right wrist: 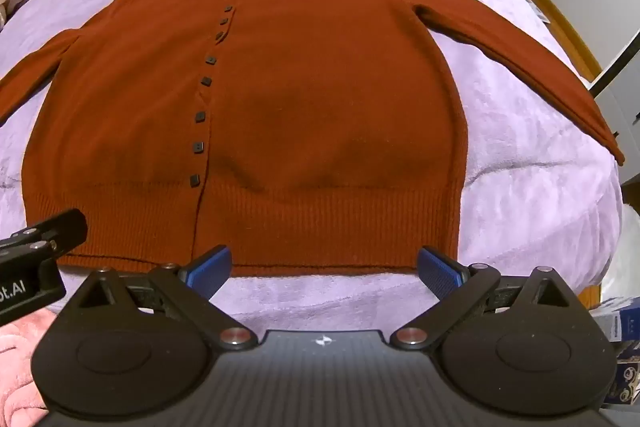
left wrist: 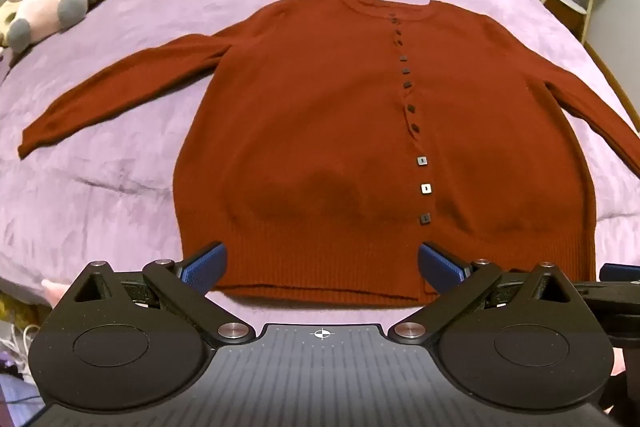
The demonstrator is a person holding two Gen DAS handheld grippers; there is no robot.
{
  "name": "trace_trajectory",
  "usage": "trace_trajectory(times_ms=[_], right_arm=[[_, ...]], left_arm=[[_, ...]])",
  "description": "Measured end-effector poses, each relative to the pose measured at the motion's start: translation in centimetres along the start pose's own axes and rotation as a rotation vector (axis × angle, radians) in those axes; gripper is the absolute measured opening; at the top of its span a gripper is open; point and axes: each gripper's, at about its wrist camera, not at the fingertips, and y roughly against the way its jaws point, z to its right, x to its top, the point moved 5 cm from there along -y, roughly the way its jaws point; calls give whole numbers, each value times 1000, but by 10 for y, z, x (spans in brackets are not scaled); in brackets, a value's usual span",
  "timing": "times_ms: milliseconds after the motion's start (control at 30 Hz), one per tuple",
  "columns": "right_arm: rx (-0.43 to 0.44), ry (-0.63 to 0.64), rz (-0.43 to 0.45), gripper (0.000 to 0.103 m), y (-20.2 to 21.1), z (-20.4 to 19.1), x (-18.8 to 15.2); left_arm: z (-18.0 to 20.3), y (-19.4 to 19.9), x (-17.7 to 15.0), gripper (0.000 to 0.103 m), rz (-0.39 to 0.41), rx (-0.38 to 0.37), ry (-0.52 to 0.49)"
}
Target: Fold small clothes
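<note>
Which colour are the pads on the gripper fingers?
Blue, on both the left gripper and right gripper; each wrist view shows it equally.

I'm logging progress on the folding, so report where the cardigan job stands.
Done: the rust cardigan lies flat and buttoned on the purple bedspread, both sleeves spread out. In hand: nothing; the left gripper and right gripper are both open near the ribbed hem, gripping no fabric. Left: every fold, sleeves and body alike.
</note>
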Motion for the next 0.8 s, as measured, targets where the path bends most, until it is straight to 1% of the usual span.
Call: trace_trajectory(times_ms=[33, 133, 300, 400, 800], right_arm=[[18, -8, 8, 99, 0, 0, 0], [17, -3, 9, 99, 1, 0, -1], [12, 3, 7, 99, 0, 1, -1], [3, -3, 2, 99, -1, -2, -1], [1, -10, -4, 99, -3, 1, -1]], left_arm=[[0, 0, 0, 103, 2, 1, -5], [0, -1, 0, 103, 8, 9, -23], [-6, -4, -9, 103, 12, 35, -14], [-6, -4, -5, 103, -8, 48, -6], [-6, -5, -7, 103, -23, 50, -2]])
